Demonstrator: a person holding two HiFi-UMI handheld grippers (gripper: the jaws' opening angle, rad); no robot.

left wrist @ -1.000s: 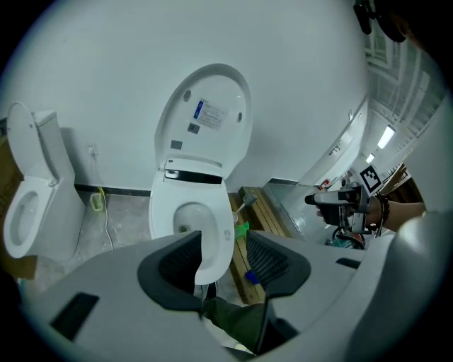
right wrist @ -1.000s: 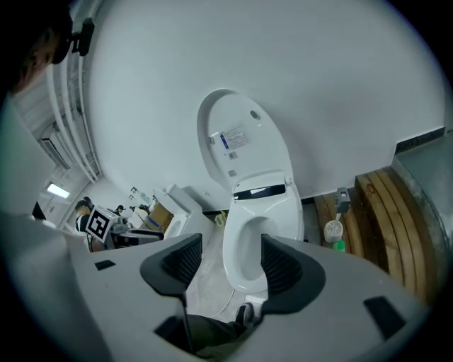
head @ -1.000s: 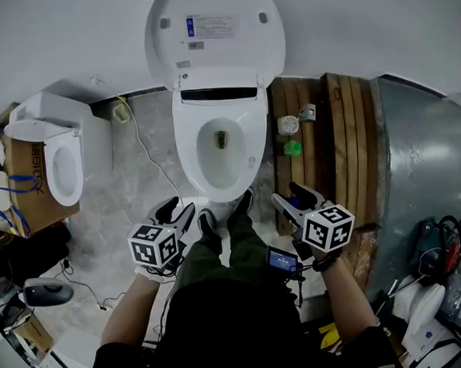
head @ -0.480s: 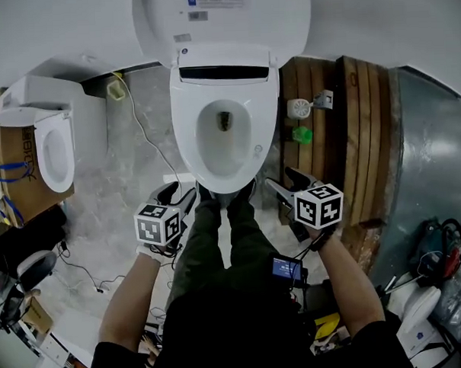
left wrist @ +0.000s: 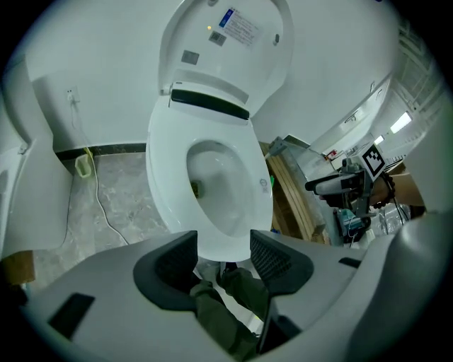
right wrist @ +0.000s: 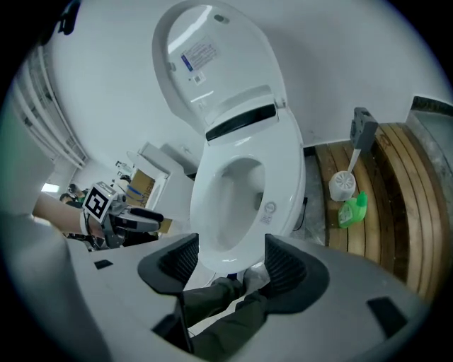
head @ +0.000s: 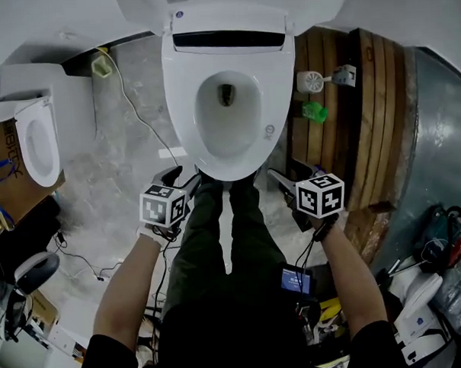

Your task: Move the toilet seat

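Hand-held grippers [head: 181, 178] [head: 289, 173], jaws just opened, empty, hover before the toilet seat [head: 281, 86].

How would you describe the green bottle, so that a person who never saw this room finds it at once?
Find the large white toilet in the middle of the head view; the wooden slatted platform lies to its right. On the wood near the toilet stands a round white brush holder, and the green bottle sits beside it, nearer the person. It is the only bright green thing on the wood.

Light: bright, even, from overhead.
Sheen: soft, on the white toilet seat [head: 183, 113] below me.
Shadows: faint.
Edges: my gripper views bulge, corners black.
Focus: sharp.
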